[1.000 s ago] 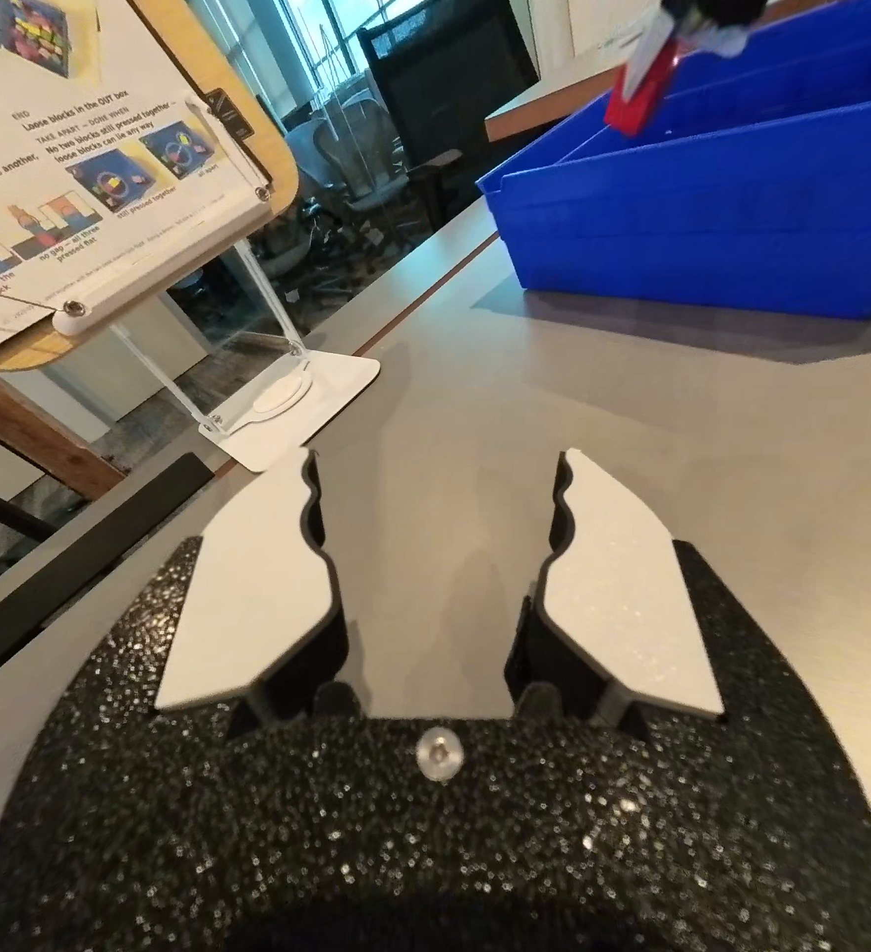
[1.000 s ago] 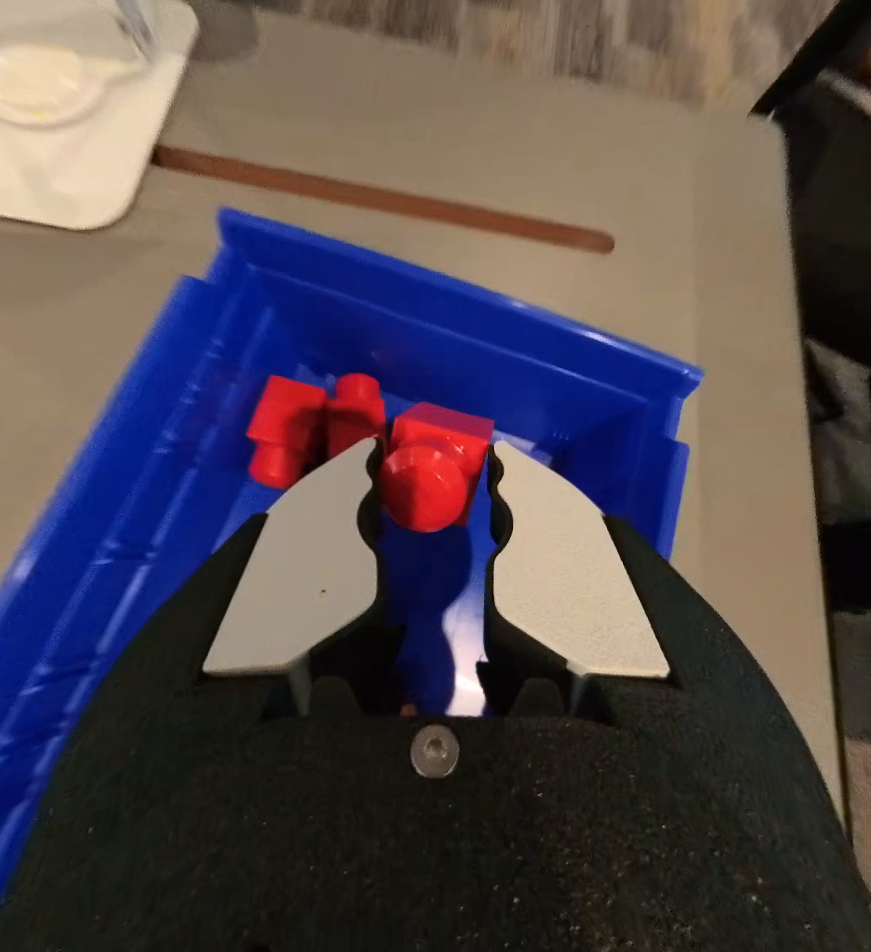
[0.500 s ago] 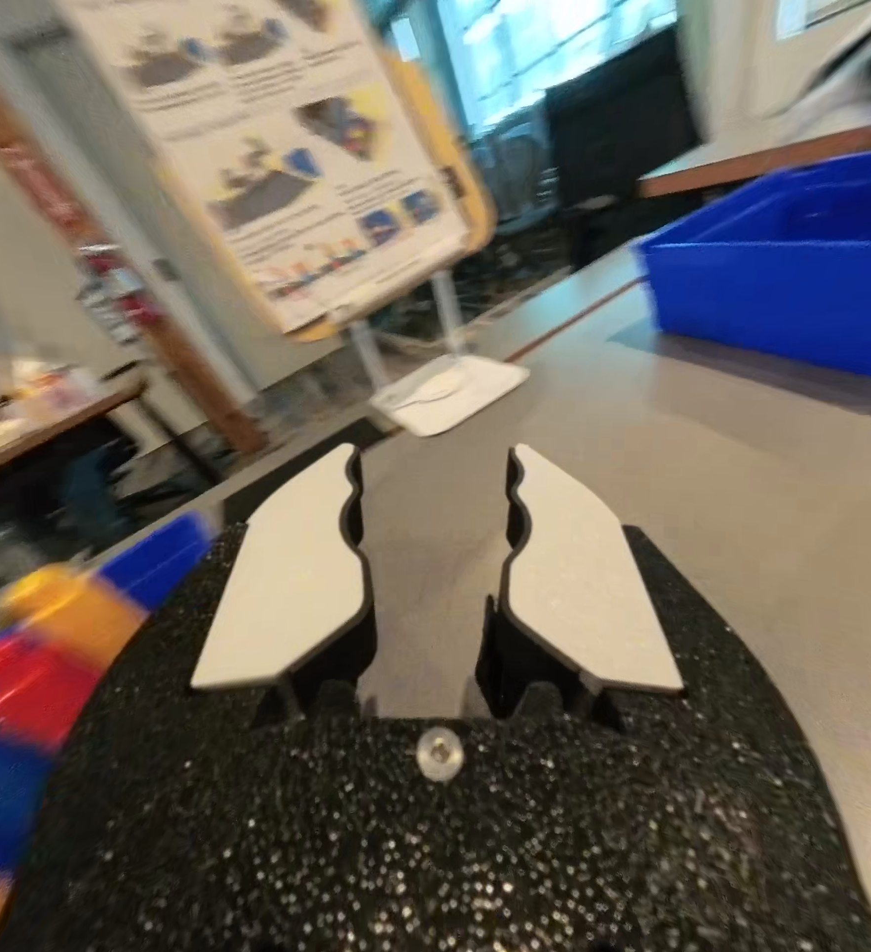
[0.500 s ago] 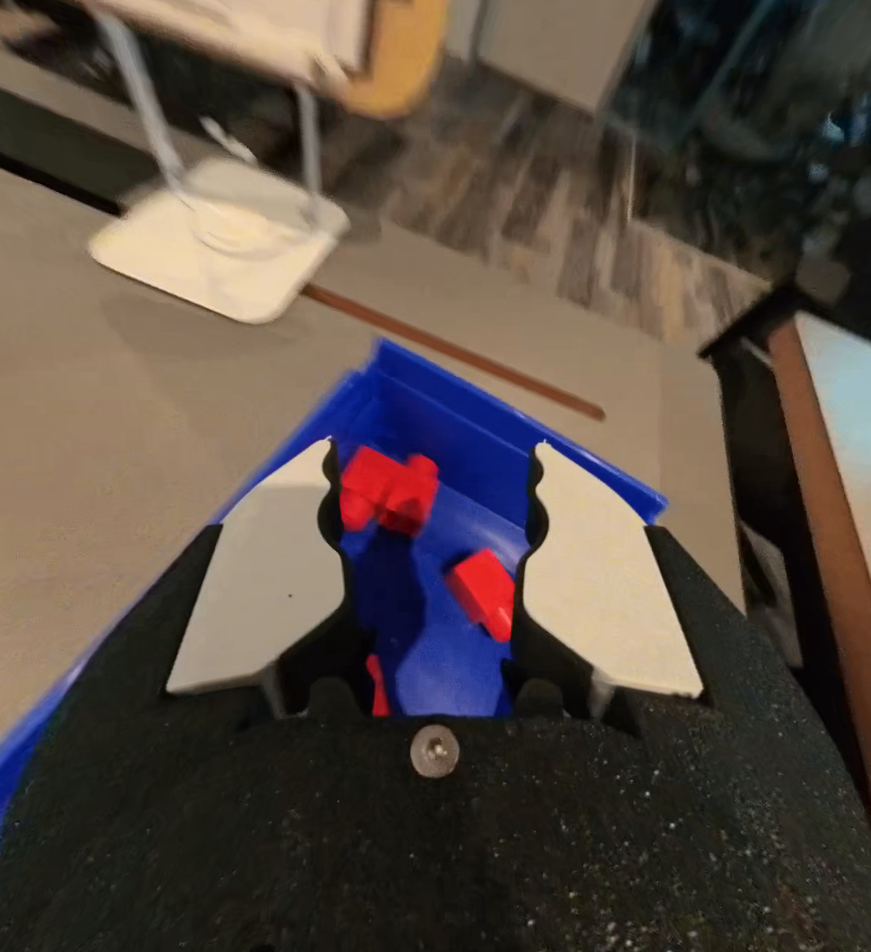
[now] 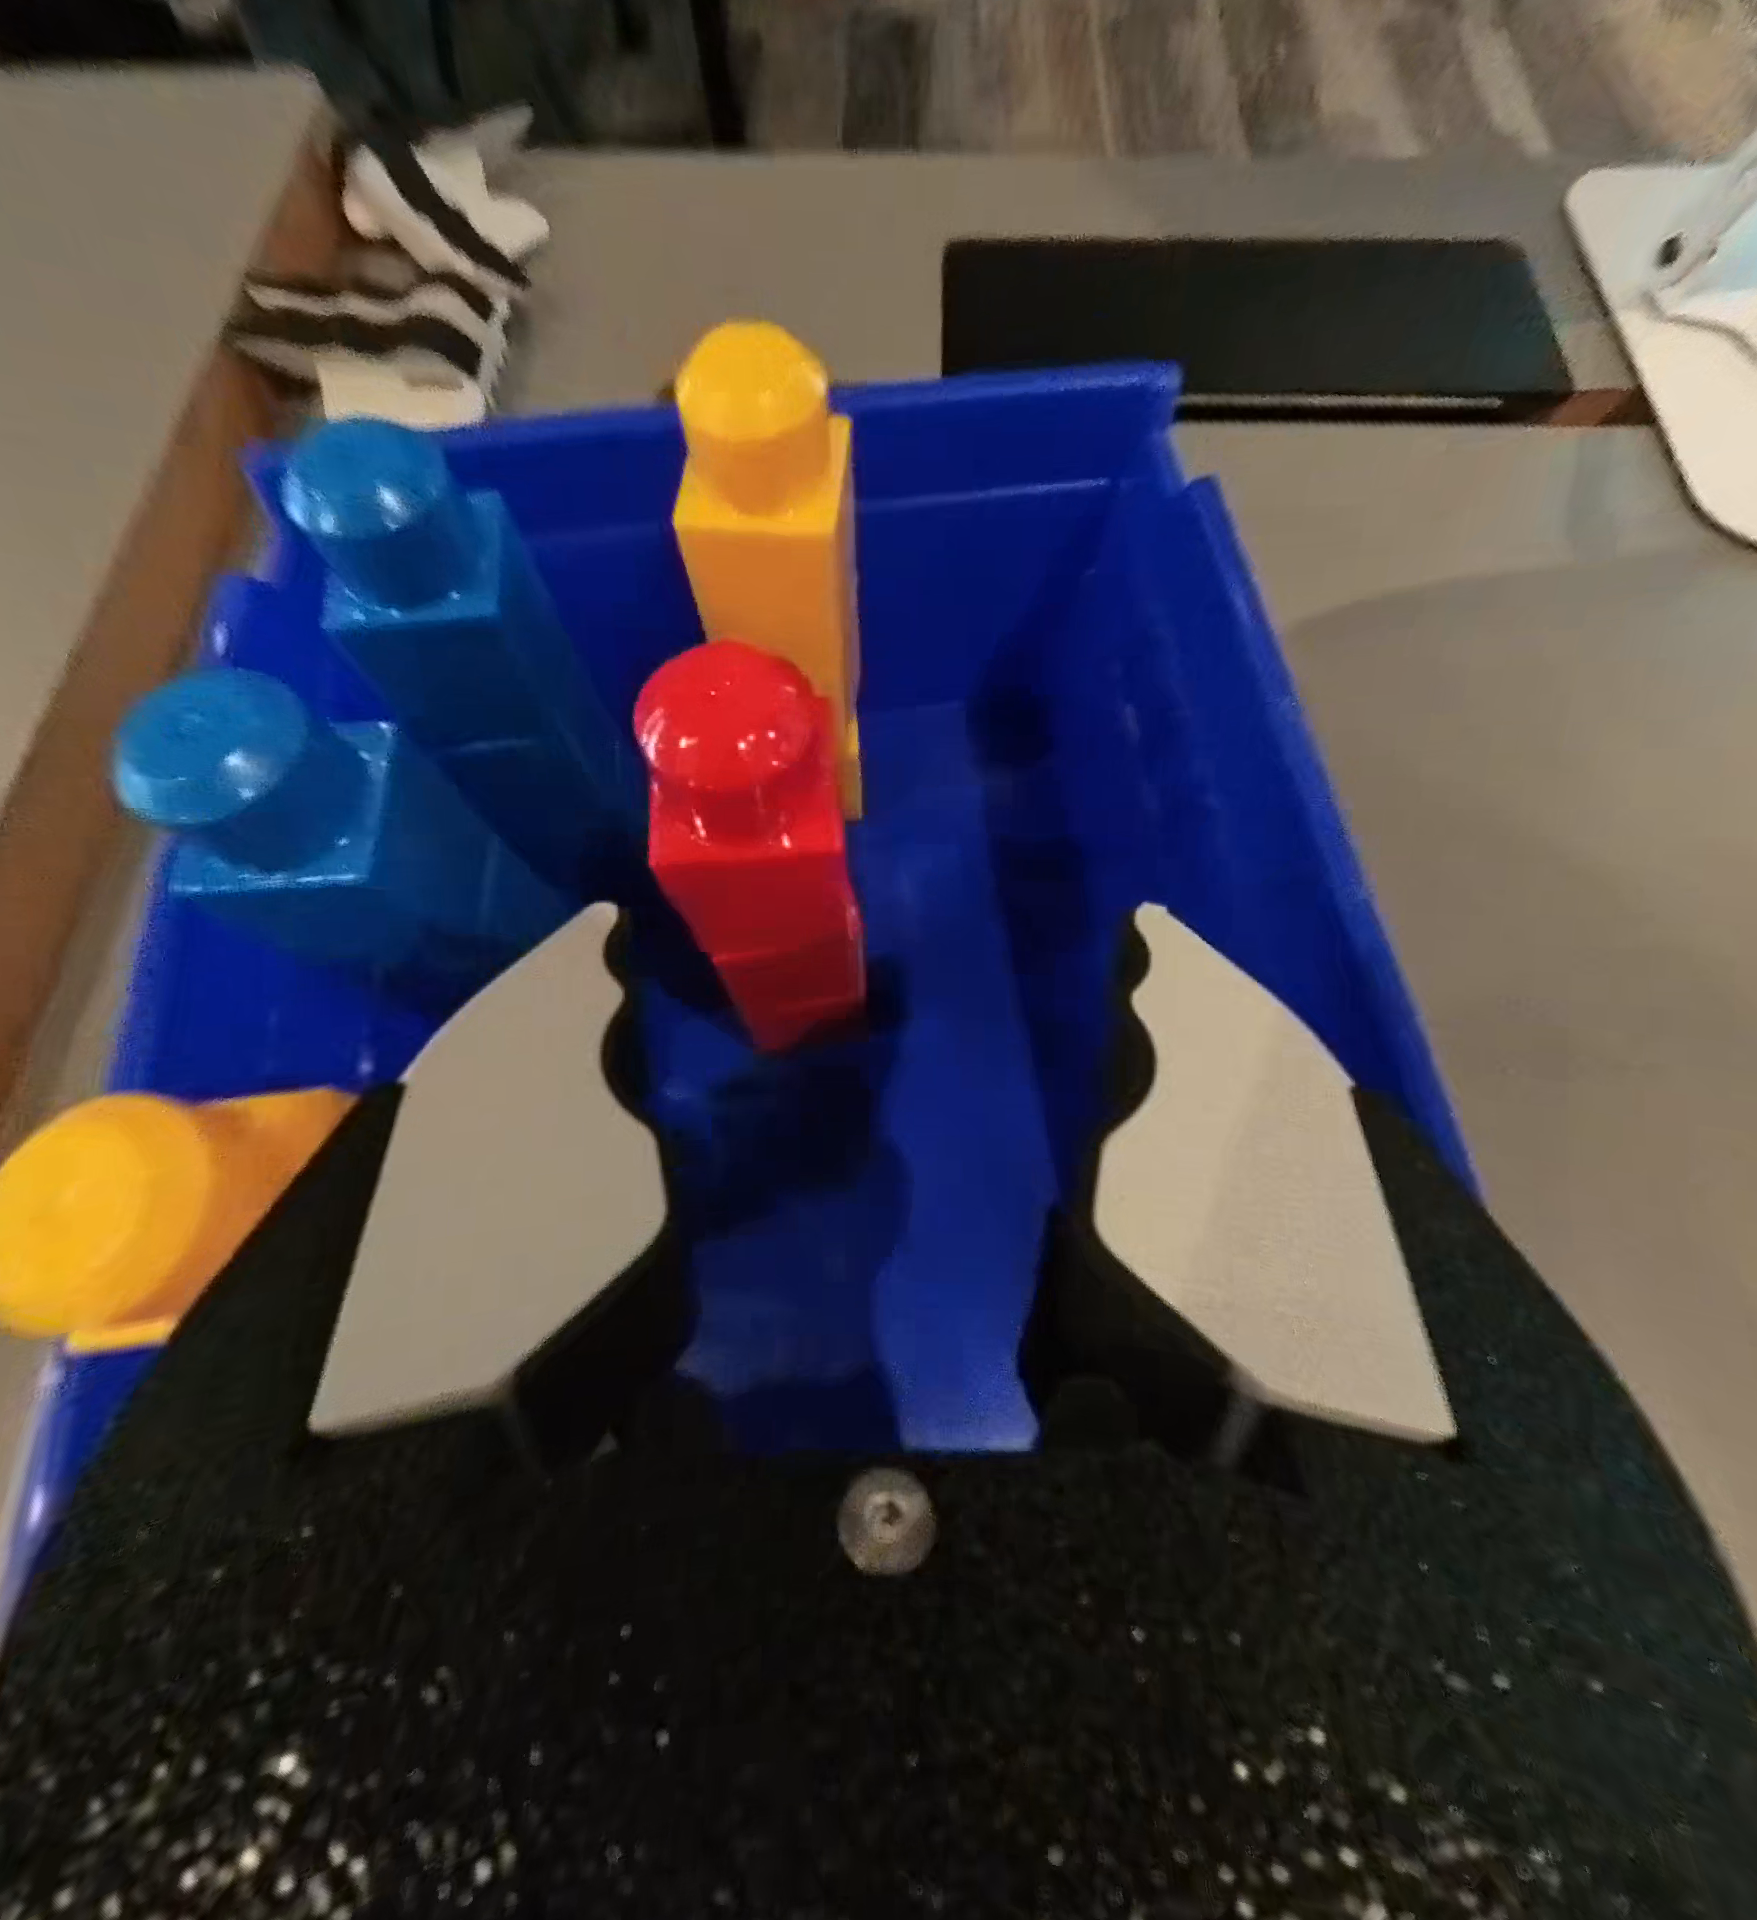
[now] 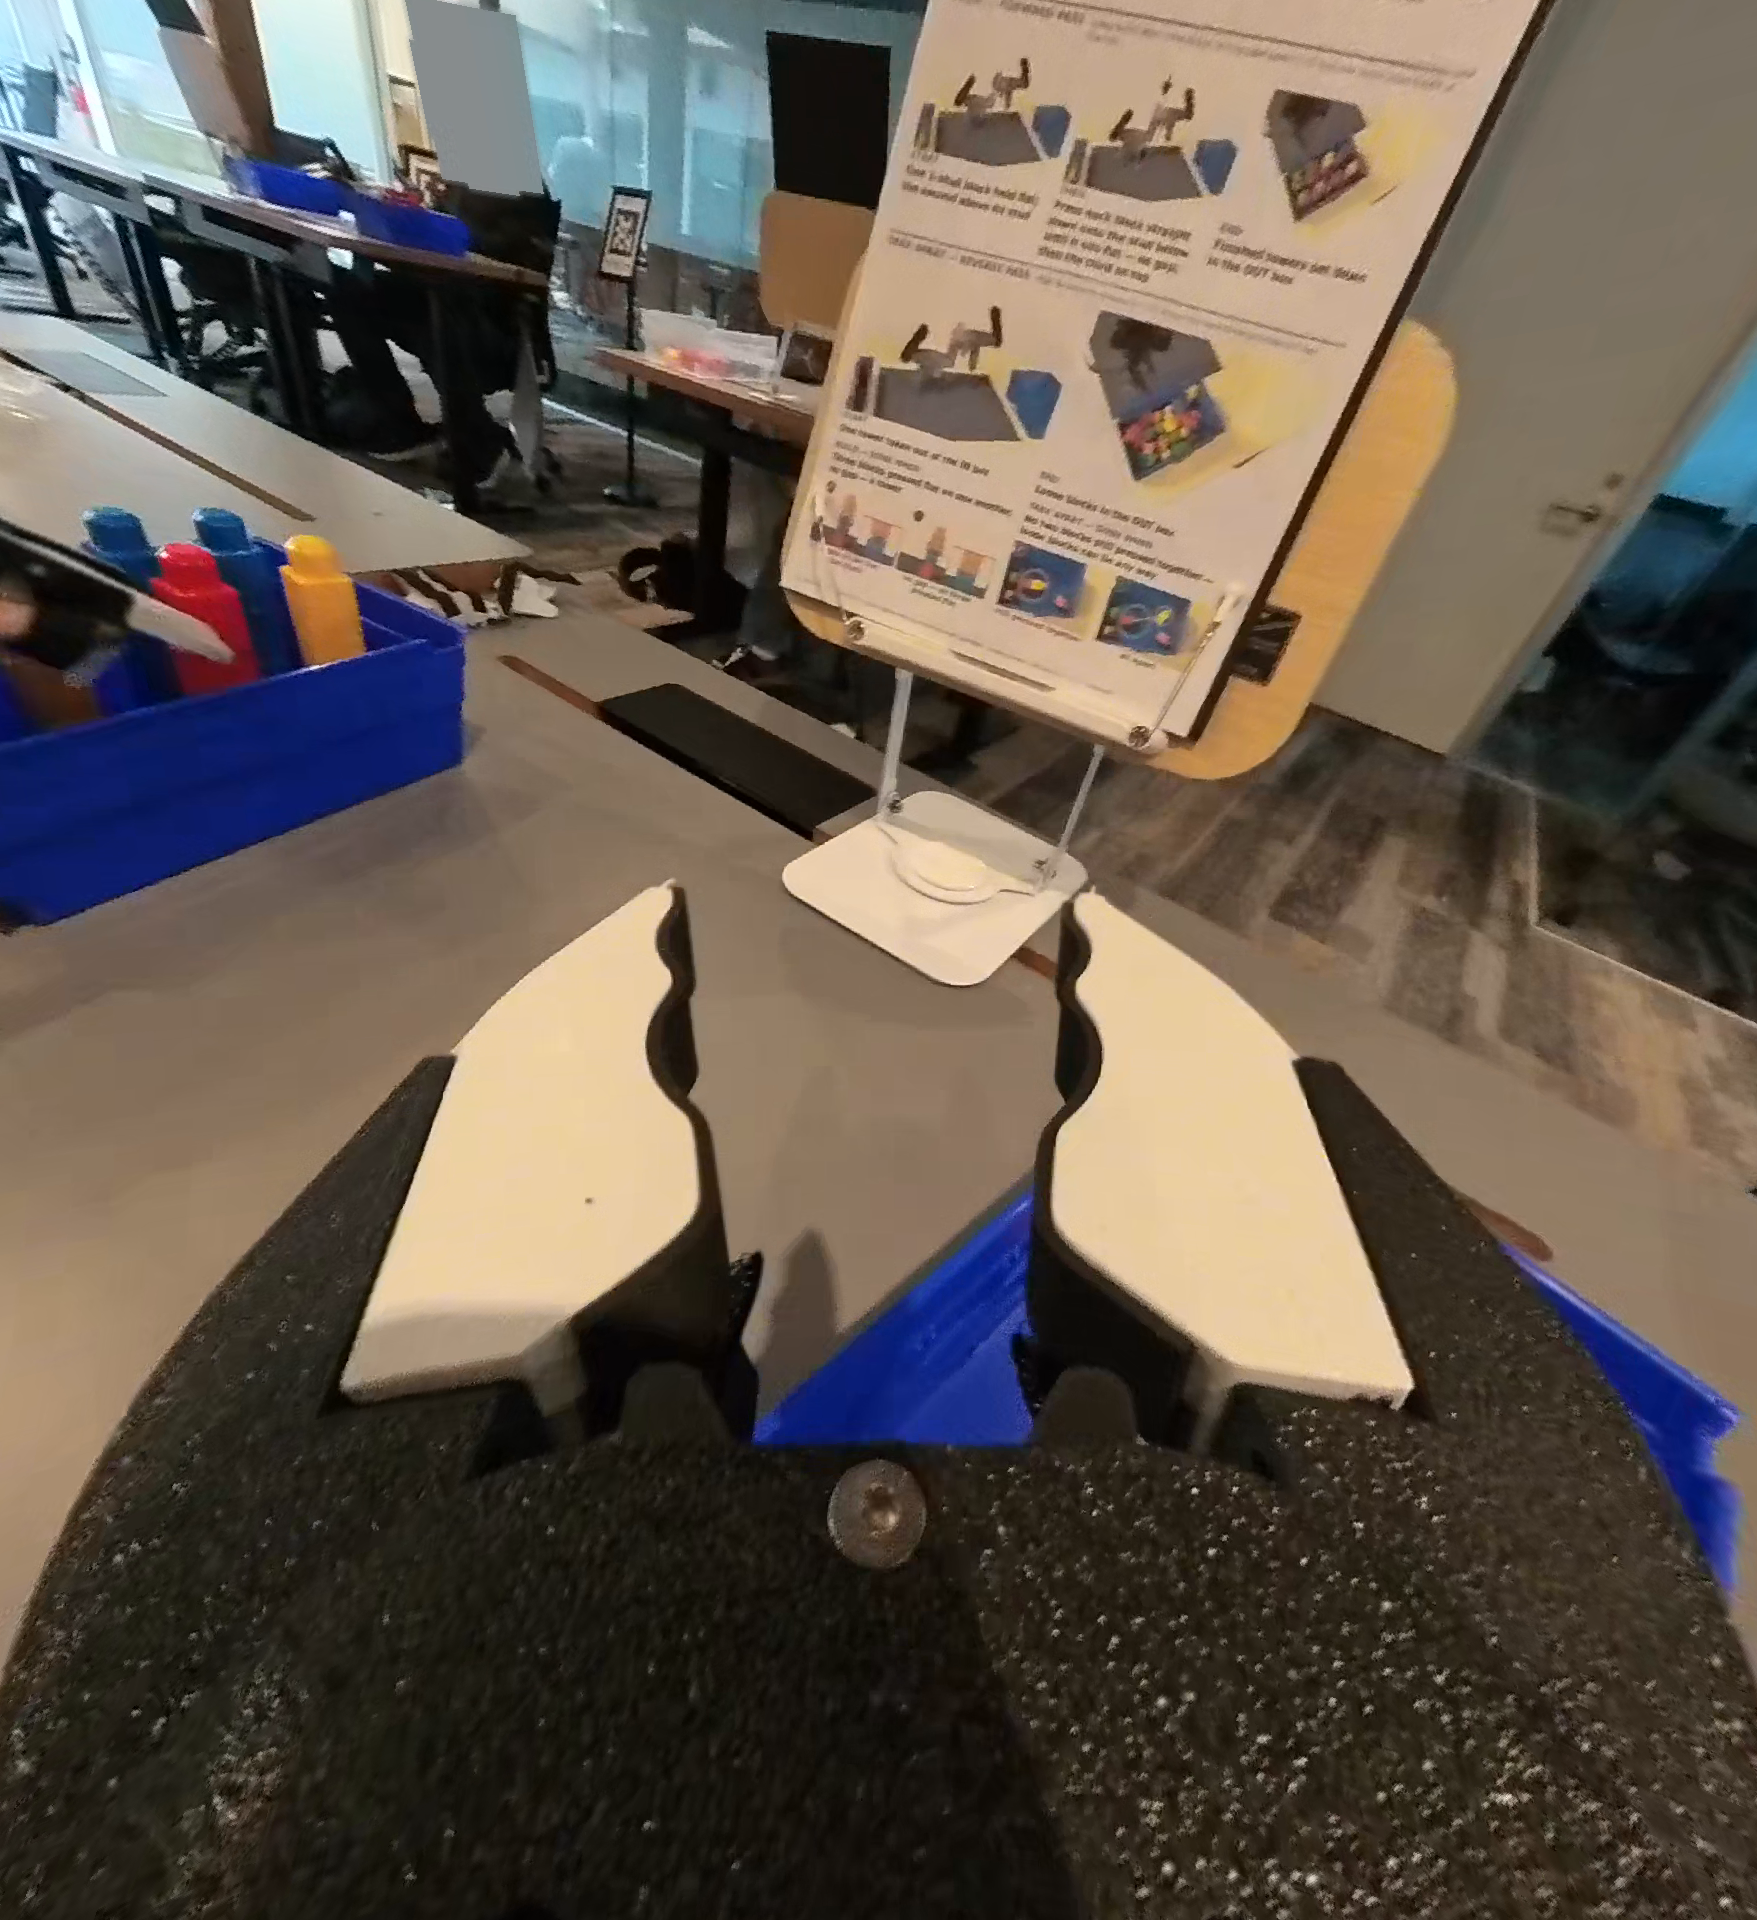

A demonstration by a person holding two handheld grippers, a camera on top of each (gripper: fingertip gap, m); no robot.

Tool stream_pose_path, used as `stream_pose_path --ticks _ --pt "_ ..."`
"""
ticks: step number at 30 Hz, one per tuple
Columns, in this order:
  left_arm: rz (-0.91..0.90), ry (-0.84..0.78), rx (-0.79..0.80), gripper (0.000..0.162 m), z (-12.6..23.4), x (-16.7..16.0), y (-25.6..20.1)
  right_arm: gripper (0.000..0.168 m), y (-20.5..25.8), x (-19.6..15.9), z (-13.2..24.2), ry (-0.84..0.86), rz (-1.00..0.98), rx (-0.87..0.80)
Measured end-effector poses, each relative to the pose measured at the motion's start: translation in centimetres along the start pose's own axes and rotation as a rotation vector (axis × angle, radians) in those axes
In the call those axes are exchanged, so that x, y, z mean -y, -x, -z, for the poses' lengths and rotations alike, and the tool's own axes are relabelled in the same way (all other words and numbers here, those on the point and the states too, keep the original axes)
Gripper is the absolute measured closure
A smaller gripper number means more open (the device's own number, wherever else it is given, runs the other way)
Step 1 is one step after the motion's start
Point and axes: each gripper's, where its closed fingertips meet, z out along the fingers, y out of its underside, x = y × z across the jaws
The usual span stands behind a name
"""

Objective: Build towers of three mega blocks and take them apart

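Left gripper [image 5: 874, 977] spread wide above blue bin [image 5: 1258, 665], gripping nothing. Right gripper [image 6: 874, 935] likewise wide and empty over grey table [image 6: 230, 1039]. Upright in bin: red tower [image 5: 760, 852], blue towers [image 5: 438, 603], yellow tower [image 5: 765, 520].

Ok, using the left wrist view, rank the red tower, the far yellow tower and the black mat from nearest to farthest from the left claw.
1. Red tower, just ahead of the open left claw, inside the blue bin.
2. Far yellow tower, behind the red one, by the bin's back wall.
3. Black mat, on the table beyond the bin.
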Motion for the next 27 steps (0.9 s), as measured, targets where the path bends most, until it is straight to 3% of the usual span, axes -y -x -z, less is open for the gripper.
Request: stream_pose_path --ticks 8,10,12,15,21,24,27 --pt "0.129 0.257 -0.007 0.076 -4.3 -2.8 1.1 0.103 1.4 -0.8 0.0 -0.001 -0.036 0.054" --pt "0.149 0.300 -0.022 0.084 -4.9 -3.4 1.1 0.104 1.7 -0.8 -0.2 -0.004 -0.038 0.068" --pt "0.152 0.302 -0.045 0.119 -5.4 -3.5 1.1 0.104 2.2 -0.9 -0.5 -0.004 -0.044 0.091" --pt "0.092 0.266 -0.003 0.121 -5.1 -3.1 1.7 0.104 3.3 -0.7 -1.0 -0.013 -0.049 0.135" --pt "-0.086 -0.106 -0.028 0.122 2.0 4.3 -1.7 0.104 6.5 0.9 -2.9 -0.077 -0.065 0.243" --pt "-0.281 -0.261 -0.114 0.122 6.5 7.7 -7.2 0.104 8.8 2.1 -4.5 -0.105 -0.058 0.316" --pt "-0.609 -0.285 -0.349 0.122 9.1 7.2 -15.8 0.099 10.6 2.8 -5.9 -0.099 0.069 0.367"
